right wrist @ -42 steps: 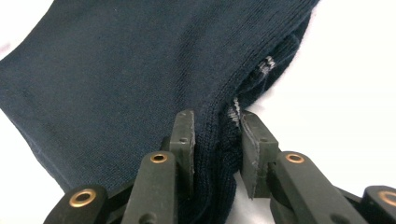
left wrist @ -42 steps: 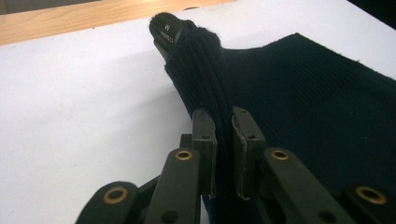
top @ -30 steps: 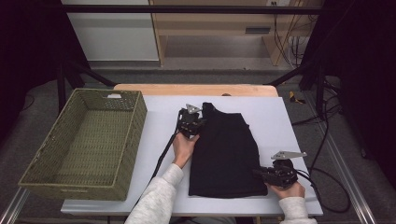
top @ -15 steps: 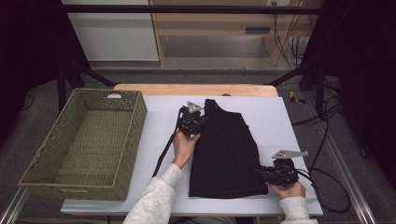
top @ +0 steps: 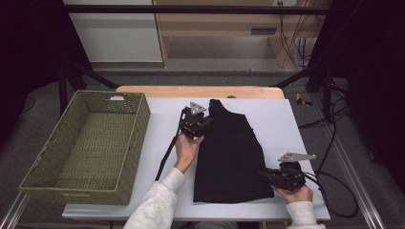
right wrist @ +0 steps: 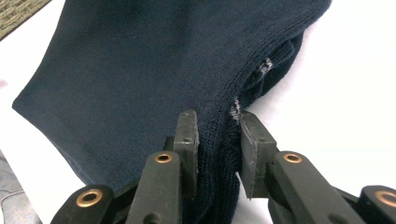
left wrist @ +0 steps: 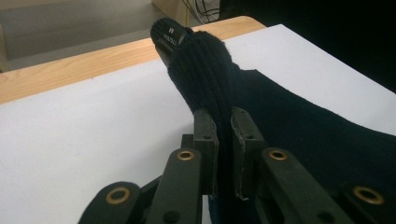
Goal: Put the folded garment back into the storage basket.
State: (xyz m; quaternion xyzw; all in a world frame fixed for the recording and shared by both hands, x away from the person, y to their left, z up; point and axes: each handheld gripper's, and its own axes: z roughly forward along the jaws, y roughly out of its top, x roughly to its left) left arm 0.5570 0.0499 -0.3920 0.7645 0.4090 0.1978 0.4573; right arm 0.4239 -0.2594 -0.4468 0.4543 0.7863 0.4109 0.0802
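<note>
While the dark navy ribbed knit garment (top: 229, 152) lies flat on the white surface (top: 157, 124), its shoulder is pinched by the left gripper (left wrist: 224, 140) and its hem edge by the right gripper (right wrist: 217, 140); uneven lifting could probably pull thin folds free.

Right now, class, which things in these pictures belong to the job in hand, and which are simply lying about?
In the job:
- dark knitted garment, flat on the white table
- left tool, shut on its upper edge
- right tool, shut on its lower corner

Lying about:
- woven basket, at the table's left, untouched
- cables on the right
</note>
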